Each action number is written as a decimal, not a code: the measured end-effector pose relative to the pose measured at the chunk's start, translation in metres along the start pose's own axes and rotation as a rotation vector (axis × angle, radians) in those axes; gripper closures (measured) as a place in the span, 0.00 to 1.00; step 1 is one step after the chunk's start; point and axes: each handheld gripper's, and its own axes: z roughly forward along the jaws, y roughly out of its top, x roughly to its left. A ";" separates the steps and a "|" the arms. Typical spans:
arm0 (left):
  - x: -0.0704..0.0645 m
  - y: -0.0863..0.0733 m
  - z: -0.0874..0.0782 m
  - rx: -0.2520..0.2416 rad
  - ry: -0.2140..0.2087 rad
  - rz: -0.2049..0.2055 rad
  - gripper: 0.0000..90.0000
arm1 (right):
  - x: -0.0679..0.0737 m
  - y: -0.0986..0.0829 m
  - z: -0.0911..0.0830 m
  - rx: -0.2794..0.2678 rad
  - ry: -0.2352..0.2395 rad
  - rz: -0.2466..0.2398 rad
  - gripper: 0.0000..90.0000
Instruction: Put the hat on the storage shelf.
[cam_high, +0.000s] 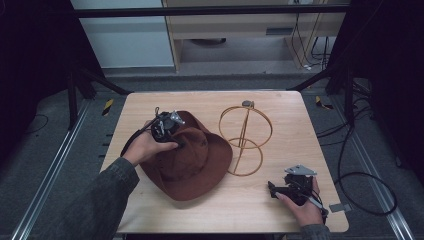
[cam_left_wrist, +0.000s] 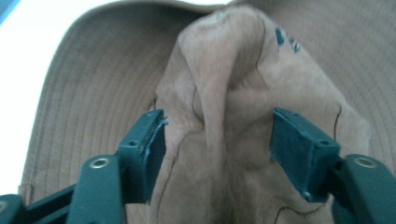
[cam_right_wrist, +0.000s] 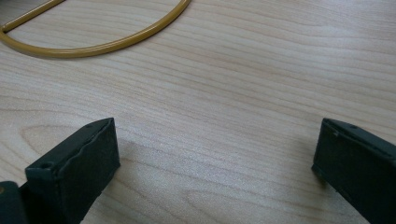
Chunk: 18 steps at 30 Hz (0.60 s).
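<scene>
A brown wide-brimmed hat (cam_high: 192, 160) lies crown-up on the left half of the wooden table (cam_high: 285, 107). My left gripper (cam_high: 175, 142) is down on its crown. In the left gripper view the hat (cam_left_wrist: 224, 60) fills the frame, and the left gripper (cam_left_wrist: 219, 144) is open with its jaws on either side of the crown's pinched ridge. A gold wire hat stand (cam_high: 245, 135) rises just right of the hat. My right gripper (cam_high: 273, 189) rests open near the front right of the table. In its own view the right gripper (cam_right_wrist: 217, 158) holds nothing, and the stand's base ring (cam_right_wrist: 93, 46) lies ahead.
A small grey tag (cam_high: 341, 207) sits at the table's front right corner. Black cables (cam_high: 360, 185) loop on the floor to the right. Dark frame bars and a pale cabinet (cam_high: 240, 30) stand beyond the far edge.
</scene>
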 end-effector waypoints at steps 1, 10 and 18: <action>0.000 -0.001 0.001 -0.003 -0.008 -0.012 0.45 | 0.000 0.000 0.000 0.000 0.000 0.000 0.01; 0.001 -0.008 0.004 -0.016 -0.033 -0.034 0.83 | 0.000 0.000 0.000 0.000 0.000 0.001 0.01; 0.004 -0.015 -0.007 -0.062 -0.036 -0.062 0.98 | 0.000 0.000 0.000 0.000 0.001 0.001 0.01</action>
